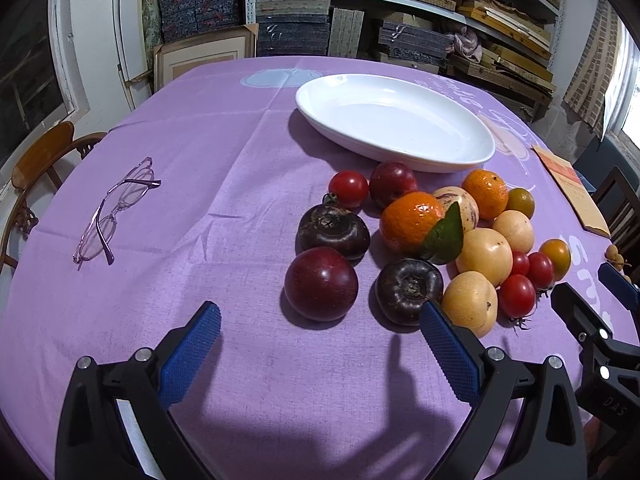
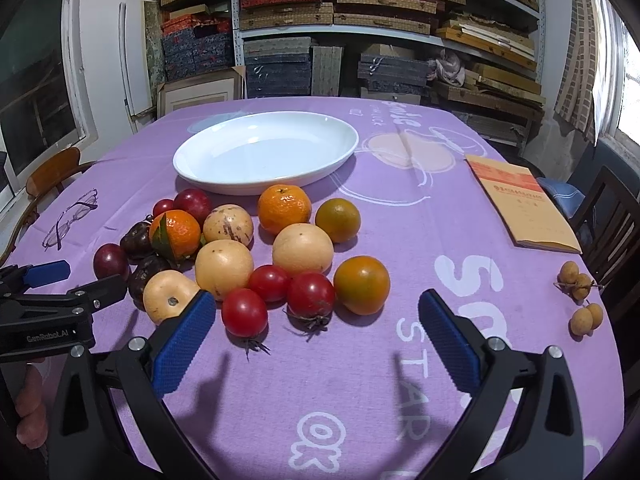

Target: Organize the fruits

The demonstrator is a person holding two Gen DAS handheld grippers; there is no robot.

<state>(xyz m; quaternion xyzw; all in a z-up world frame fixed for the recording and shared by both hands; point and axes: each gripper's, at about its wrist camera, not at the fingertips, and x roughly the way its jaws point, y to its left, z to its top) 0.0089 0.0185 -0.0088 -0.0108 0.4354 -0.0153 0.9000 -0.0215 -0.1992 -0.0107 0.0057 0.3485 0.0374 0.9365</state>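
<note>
1. Evidently nothing is gathered yet: the white oval dish (image 2: 266, 152) lies bare at the far side of the purple tablecloth (image 1: 208, 128), and the fruit pile (image 2: 256, 248) sits loose on the cloth just in front of it, which suits a start where each fruit is lifted a short way forward into the dish.
2. Both tools hang low over the near edge of the table. The left gripper (image 1: 320, 340) is spread wide with nothing between its blue pads, aimed at a dark red plum (image 1: 321, 283) and a blackish mangosteen (image 1: 409, 285).
3. The right gripper (image 2: 312, 340) is likewise spread and holds nothing; red tomatoes (image 2: 245, 312) lie just ahead of its gap, probably the easiest first pick.
4. Only the left wrist view shows the eyeglasses (image 1: 116, 210) clearly, well apart from the fruit.
5. Only the right wrist view shows the small longans (image 2: 580, 296) in full near the right edge, far from the pile, and the whole tan booklet (image 2: 520, 200).
</note>
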